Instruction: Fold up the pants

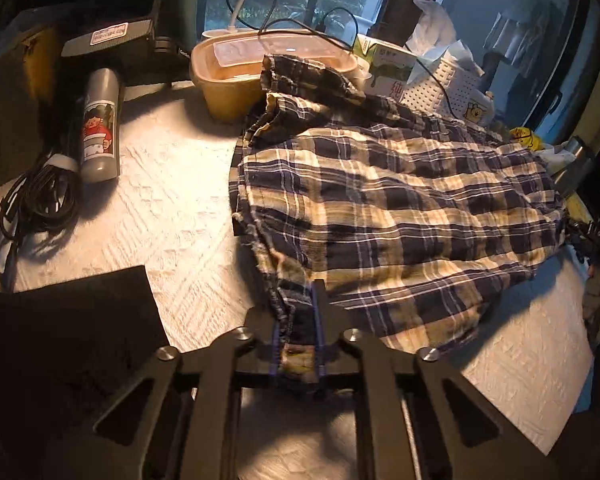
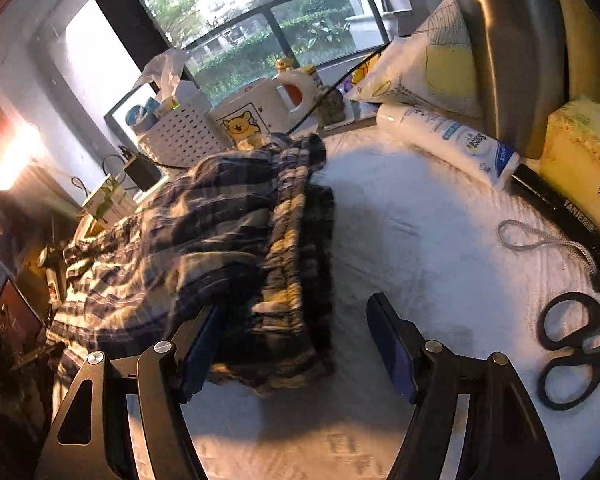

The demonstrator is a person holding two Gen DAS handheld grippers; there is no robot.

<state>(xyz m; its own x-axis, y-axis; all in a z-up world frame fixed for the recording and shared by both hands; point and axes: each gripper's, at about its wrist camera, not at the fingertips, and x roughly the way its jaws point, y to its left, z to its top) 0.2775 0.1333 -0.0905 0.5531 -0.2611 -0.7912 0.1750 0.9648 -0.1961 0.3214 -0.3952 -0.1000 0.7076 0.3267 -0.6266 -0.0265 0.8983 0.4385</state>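
Blue, cream and white plaid pants (image 1: 380,208) lie crumpled on a white textured cloth (image 1: 172,216). In the left wrist view my left gripper (image 1: 298,316) is shut on a bunched edge of the pants at their near end, with fabric pinched between the blue pads. In the right wrist view the gathered elastic waistband (image 2: 292,264) of the pants (image 2: 196,220) faces me. My right gripper (image 2: 296,320) is open, its fingers standing on either side of the waistband's near end. The left finger (image 2: 204,332) touches the fabric and the right finger (image 2: 388,332) stands apart over bare cloth.
Left wrist view: a grey bottle (image 1: 100,128), coiled black cable (image 1: 40,204), a beige lidded container (image 1: 260,68), a carton (image 1: 388,68), a white perforated basket (image 1: 440,88) and a black mat (image 1: 68,332). Right wrist view: black scissors (image 2: 572,348), a white tube (image 2: 448,140), a tissue pack (image 2: 584,168).
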